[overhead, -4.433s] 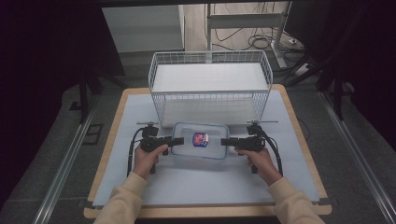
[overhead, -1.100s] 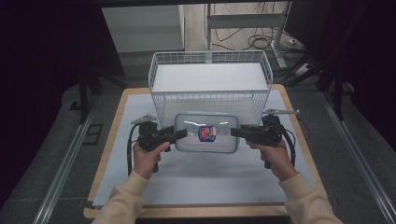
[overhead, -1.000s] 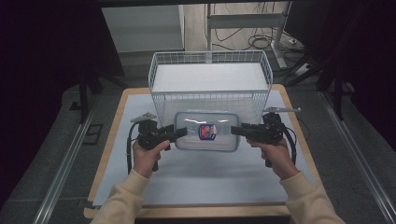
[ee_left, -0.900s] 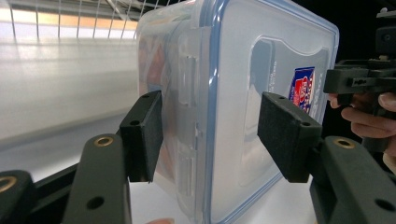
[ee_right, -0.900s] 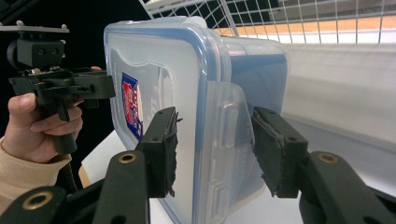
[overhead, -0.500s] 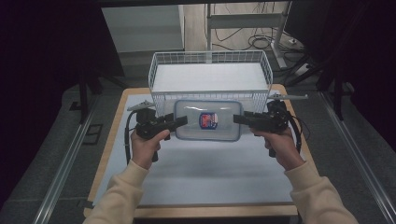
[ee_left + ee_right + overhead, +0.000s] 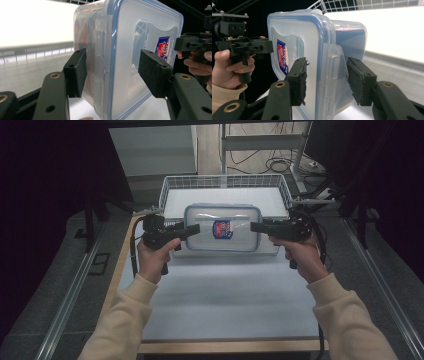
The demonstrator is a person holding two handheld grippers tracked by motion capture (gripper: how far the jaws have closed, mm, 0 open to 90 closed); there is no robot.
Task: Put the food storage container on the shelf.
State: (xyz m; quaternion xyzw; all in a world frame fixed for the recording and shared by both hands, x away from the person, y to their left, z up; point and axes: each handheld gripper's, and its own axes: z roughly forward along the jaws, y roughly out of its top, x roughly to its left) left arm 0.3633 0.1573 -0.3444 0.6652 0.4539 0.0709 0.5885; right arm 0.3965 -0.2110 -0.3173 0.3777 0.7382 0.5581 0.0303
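Observation:
A clear plastic container (image 7: 222,227) with a blue-rimmed lid and a red-and-blue label hangs in the air, level, in front of the white wire basket (image 7: 225,179). My left gripper (image 7: 192,231) is shut on its left short end and my right gripper (image 7: 255,226) is shut on its right short end. In the left gripper view the pads (image 7: 76,72) clamp the container (image 7: 125,50) across base and lid beside a latch. In the right gripper view the right gripper (image 7: 327,80) pinches the container (image 7: 312,50) the same way, with the other hand and its gripper (image 7: 242,47) beyond.
The wire basket stands at the far end of the white mat (image 7: 225,300), its floor bright white. The mat lies on a wooden table (image 7: 225,346). Metal rails (image 7: 70,295) run along both sides, and cables and a frame lie behind the basket.
Both hands have risen together with the container. It has left the mat and now hangs higher and closer to the basket's front rim.

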